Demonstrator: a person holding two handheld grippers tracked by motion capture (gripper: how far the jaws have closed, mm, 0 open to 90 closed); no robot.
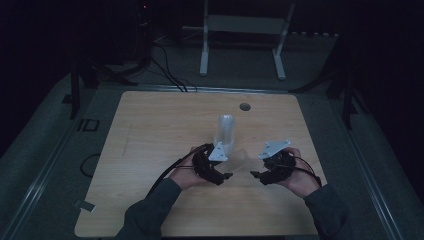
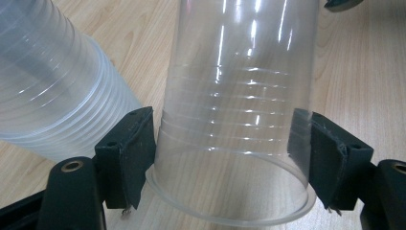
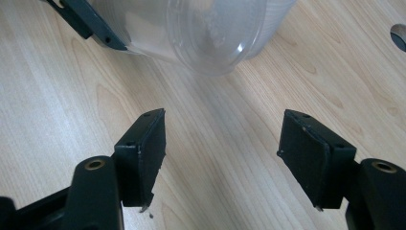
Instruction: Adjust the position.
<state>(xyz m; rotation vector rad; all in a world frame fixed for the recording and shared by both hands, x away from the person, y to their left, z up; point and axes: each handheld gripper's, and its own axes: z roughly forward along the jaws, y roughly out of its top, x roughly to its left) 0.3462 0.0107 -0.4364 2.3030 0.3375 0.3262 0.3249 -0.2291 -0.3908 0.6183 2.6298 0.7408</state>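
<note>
High view, near edge: two grey sleeves enter from the bottom of the frame, one gripper per hand.
Left gripper (image 1: 226, 175): lower centre of frame, grey three-cornered plate on top, cable trailing to lower left.
Left jaws: clamped on a clear plastic cup (image 2: 234, 124); in the left gripper view both pads press its ribbed wall just above the rim, which faces the camera.
Cup stack (image 2: 45, 81): a nest of the same clear cups, upper left of the left gripper view, just beside the held cup; cannot tell if they touch.
Stack, high view: stands upright at frame centre (image 1: 225, 131), right behind the left gripper.
Right gripper (image 1: 255, 175): lower centre-right, pointing toward the left one, near it but apart.
Right jaws: apart, bare wood between the pads (image 3: 148, 143); cup base sits beyond them at the top of the right gripper view.
Table (image 1: 150, 150): light wood grain, rounded corners, round grommet hole (image 1: 244, 106) near the far edge, upper centre.
Floor: grey carpet, black cables running at upper left.
Far room: white frame stand (image 1: 245, 30) at top centre; the rest is dark.
</note>
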